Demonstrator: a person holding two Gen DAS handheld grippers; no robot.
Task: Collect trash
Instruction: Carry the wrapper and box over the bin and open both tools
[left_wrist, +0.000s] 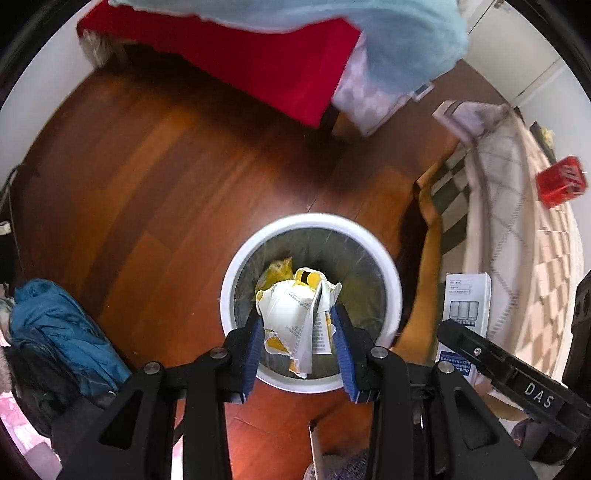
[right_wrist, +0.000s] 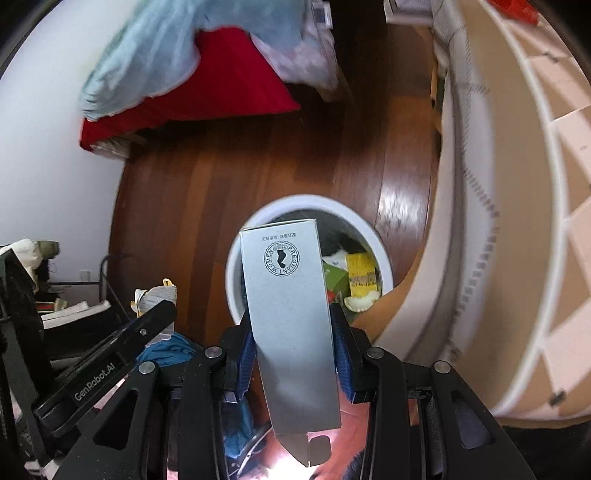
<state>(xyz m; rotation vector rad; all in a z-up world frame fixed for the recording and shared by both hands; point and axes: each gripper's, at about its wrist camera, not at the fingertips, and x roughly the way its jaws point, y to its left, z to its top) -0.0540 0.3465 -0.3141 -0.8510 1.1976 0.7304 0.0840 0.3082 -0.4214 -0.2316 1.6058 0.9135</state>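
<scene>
**Mia:** If you look along the left gripper (left_wrist: 299, 328), what is it holding?

**Ben:** It has a crumpled paper (left_wrist: 295, 317), white and yellow with small print. Its two blue pads (left_wrist: 254, 350) squeeze the paper from both sides. The paper hangs right over the white bin (left_wrist: 391, 280), which sits on the brown wood floor (left_wrist: 155, 177) just ahead of the gripper.

**Mia:** Is there stuff in the bin?

**Ben:** Yes. A dark bag lines it, and some yellow trash lies inside, under the paper.

**Mia:** And the right gripper (right_wrist: 295, 354)?

**Ben:** It is closed on a tall grey box (right_wrist: 291, 325). The box stands up between the pads and sticks out far past them. It has a round stamp near the top end. The box covers the left part of the bin (right_wrist: 376, 240) in that view, but I cannot tell how high it is above the rim.

**Mia:** What else is near?

**Ben:** A red cloth (left_wrist: 236, 59) and a light blue blanket (left_wrist: 399, 40) lie far ahead. A blue cloth heap (left_wrist: 59, 325) lies off to the left.
</scene>
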